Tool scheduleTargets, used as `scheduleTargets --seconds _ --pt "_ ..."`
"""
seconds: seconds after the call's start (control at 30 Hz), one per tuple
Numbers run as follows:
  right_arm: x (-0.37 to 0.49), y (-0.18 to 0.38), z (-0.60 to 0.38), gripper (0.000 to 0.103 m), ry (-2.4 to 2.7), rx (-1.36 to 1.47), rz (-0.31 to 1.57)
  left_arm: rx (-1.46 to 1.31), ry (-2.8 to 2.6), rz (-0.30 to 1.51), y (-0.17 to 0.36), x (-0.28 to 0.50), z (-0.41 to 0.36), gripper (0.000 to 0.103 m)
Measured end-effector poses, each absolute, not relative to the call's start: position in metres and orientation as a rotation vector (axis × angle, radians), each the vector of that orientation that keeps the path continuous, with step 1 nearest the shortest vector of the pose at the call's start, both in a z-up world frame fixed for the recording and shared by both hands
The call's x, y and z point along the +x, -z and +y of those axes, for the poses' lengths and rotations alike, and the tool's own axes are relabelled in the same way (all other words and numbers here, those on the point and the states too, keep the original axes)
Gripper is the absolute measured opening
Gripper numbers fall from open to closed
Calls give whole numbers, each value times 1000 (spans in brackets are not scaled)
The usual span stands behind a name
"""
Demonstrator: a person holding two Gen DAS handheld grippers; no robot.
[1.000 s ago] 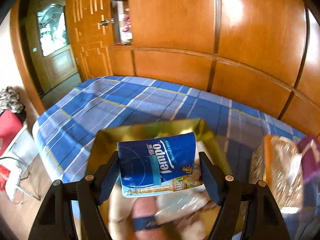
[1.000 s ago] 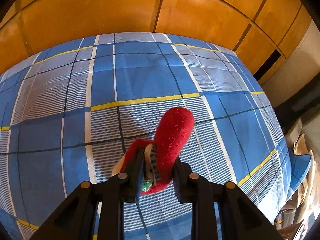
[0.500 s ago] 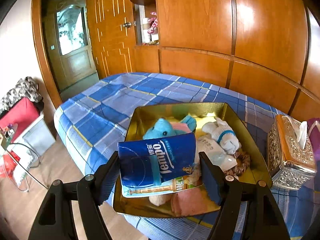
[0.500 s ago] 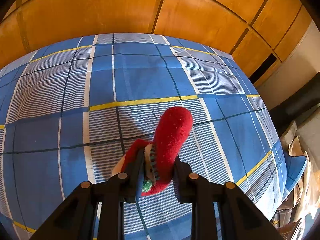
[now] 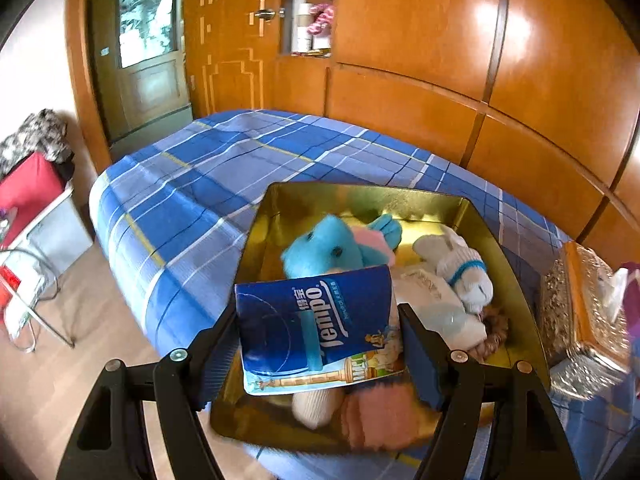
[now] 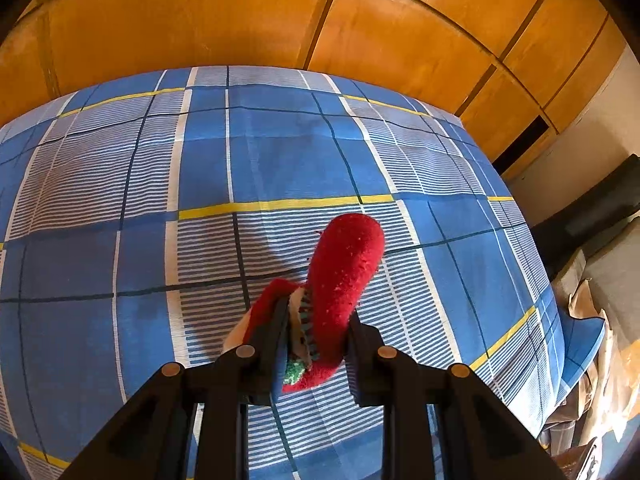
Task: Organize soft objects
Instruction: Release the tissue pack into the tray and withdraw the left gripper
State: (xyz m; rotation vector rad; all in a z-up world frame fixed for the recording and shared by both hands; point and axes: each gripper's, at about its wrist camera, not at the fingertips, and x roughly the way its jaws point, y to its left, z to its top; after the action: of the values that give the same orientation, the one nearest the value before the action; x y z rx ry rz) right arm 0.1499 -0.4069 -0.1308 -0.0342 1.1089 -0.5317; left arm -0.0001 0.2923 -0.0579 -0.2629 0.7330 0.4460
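So the left tool [image 5: 318, 354] is clamped across the short sides of the blue tissue pack [image 5: 316, 330] — light, squashy and slick-wrapped, so holding it mid-pack like that seems right — and it hangs over the near end of the gold tray [image 5: 486, 224] at the bed's [image 5: 192, 184] foot edge. Compared with a second ago the view has pulled back, so the tray's plush toys now show. Right tool [image 6: 316, 344] is squeezed on the floppy red sock [image 6: 340, 276] near its cuff, over mid-bed — no change there.
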Motion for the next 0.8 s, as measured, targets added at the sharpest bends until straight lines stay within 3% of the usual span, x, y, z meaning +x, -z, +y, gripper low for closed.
scheduleTargets --seconds 0.43,0.57,0.8 --pt "151 131 -407 23 532 -43 1108 -186 -443 849 90 77 293 77" --pt "152 132 -407 23 534 -46 1108 -160 -453 781 79 61 282 93" --pt "152 132 -407 23 536 -49 1107 -80 -447 657 43 22 257 100"
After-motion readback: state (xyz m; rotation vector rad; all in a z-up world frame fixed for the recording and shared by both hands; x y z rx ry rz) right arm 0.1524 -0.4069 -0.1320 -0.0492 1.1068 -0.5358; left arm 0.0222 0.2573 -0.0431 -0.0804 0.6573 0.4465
